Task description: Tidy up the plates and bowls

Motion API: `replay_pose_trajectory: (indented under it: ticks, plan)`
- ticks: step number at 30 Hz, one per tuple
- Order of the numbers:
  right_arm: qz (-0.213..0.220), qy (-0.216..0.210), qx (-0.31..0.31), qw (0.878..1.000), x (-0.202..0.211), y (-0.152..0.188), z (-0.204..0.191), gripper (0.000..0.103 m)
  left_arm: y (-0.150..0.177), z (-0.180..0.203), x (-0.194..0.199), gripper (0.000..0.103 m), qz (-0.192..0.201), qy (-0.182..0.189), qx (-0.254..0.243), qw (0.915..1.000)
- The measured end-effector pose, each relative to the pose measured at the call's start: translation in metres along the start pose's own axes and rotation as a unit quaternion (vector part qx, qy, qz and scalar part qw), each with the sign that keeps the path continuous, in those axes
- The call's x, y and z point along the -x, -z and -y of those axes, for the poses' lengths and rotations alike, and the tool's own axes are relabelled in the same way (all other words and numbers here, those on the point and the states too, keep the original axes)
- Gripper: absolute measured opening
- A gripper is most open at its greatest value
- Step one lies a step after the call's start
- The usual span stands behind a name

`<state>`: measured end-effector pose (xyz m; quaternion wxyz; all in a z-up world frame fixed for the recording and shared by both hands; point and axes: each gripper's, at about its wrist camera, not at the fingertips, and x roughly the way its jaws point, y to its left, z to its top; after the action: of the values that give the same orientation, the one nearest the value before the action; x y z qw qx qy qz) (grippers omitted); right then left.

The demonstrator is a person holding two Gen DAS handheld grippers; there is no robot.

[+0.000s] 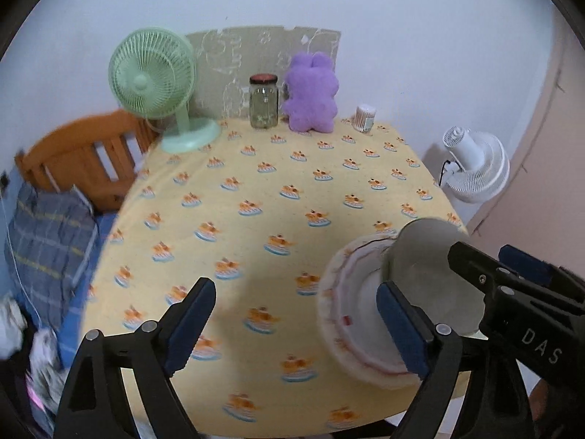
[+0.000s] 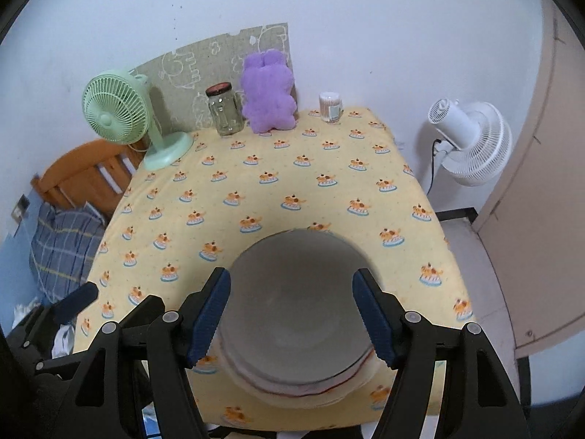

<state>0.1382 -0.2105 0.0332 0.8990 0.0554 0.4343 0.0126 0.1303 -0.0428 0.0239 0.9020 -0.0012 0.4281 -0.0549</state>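
Observation:
A grey bowl [image 2: 296, 292] sits between the blue pads of my right gripper [image 2: 290, 322], which is shut on its sides. The bowl hangs tilted just above a white plate with a red rim line [image 2: 292, 391] near the table's front edge. In the left wrist view the same bowl [image 1: 431, 274] and plate [image 1: 343, 333] are at the lower right, with a black right-gripper finger [image 1: 471, 267] against the bowl. My left gripper [image 1: 296, 329] stands open to the left of the plate, with only tablecloth between its fingers.
The table wears a yellow patterned cloth [image 2: 292, 183]. Along its far edge stand a green fan [image 2: 109, 109], a glass jar [image 2: 225, 109], a purple plush toy [image 2: 268, 95] and a swab holder [image 2: 331, 106]. A white fan [image 2: 471, 142] stands on the floor right, a wooden bed frame [image 1: 84, 153] left.

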Motion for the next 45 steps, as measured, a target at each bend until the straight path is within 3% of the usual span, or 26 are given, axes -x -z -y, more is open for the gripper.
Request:
replay_pose_trajectory:
  ticks: [7, 13, 17, 31, 45]
  plan:
    - [0.040, 0.040, -0.019, 0.998, 0.011, 0.038, -0.046, 0.073, 0.021, -0.047, 0.008, 0.093, 0.021, -0.002, -0.031, 0.9993]
    - [0.044, 0.036, -0.015, 0.998, 0.012, 0.069, -0.066, 0.077, 0.044, -0.071, 0.012, 0.094, 0.040, -0.019, -0.050, 0.9978]
    - [0.063, 0.027, 0.010, 0.998, 0.013, 0.084, -0.074, 0.078, 0.061, -0.083, 0.011, 0.094, 0.042, -0.015, -0.026, 0.9987]
    - [0.083, 0.018, 0.031, 0.996, 0.025, 0.120, -0.076, 0.082, 0.100, -0.086, 0.034, 0.097, 0.079, -0.038, 0.006, 0.9961]
    - [0.101, 0.011, 0.041, 0.994, 0.031, 0.121, -0.080, 0.083, 0.102, -0.092, 0.043, 0.100, 0.100, -0.055, 0.025, 0.9932]
